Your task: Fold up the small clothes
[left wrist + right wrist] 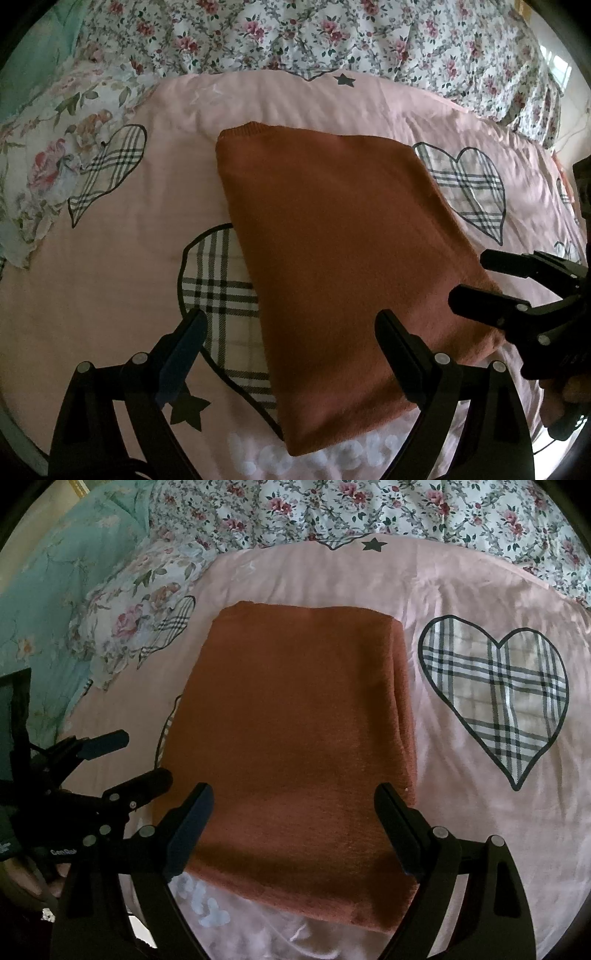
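One folded rust-orange sweater (291,746) lies flat on a pink bedsheet (461,805) printed with plaid hearts, small dark stars and pale lettering; in the right wrist view one whole heart (495,698) sits just right of the sweater, and parts of others show past its left edge; in the left wrist view three hearts are plain, one of them partly under the sweater; behind the sheet lies one floral quilt (332,33), with one teal floral cover (55,590) at the far left; two grippers are in view; the left gripper (291,354) has its jaws spread wide, empty, one finger over the sheet and the other over the sweater's near edge, though contact cannot be told; the right gripper (293,830) likewise has its jaws spread wide, holding nothing, straddling the sweater's near end; a hand (33,878) holds the left gripper's handle.
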